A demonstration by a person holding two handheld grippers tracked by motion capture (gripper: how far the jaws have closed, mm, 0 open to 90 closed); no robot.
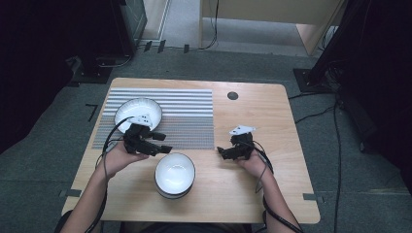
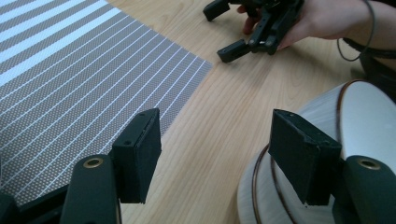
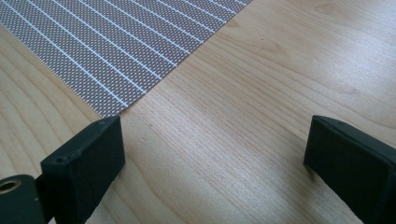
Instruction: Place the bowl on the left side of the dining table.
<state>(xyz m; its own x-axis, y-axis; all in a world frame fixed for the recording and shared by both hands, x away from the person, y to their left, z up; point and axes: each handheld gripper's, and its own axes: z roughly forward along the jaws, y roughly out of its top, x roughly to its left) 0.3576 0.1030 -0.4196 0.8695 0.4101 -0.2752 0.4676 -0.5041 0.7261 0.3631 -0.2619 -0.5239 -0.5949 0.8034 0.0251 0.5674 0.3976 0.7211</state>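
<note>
A white bowl (image 1: 175, 174) with a dark rim stands on the wood near the table's front edge; in the left gripper view the bowl (image 2: 369, 116) appears to sit in a second one. My left gripper (image 1: 164, 142) hovers just beyond the bowl's left side and points right. Its jaws are open (image 2: 217, 135) with only table between them, and the right-hand jaw hangs over the bowl's outer wall. My right gripper (image 1: 222, 153) points left, low over bare wood by the placemat's corner. It is open and empty (image 3: 215, 140), and it also appears farther off in the left gripper view (image 2: 223, 30).
A grey striped placemat (image 1: 184, 121) covers the table's far left half, with a white plate (image 1: 133, 108) on its left part behind my left hand. A dark round hole (image 1: 232, 95) sits near the far edge. Cables trail from both grippers toward the front.
</note>
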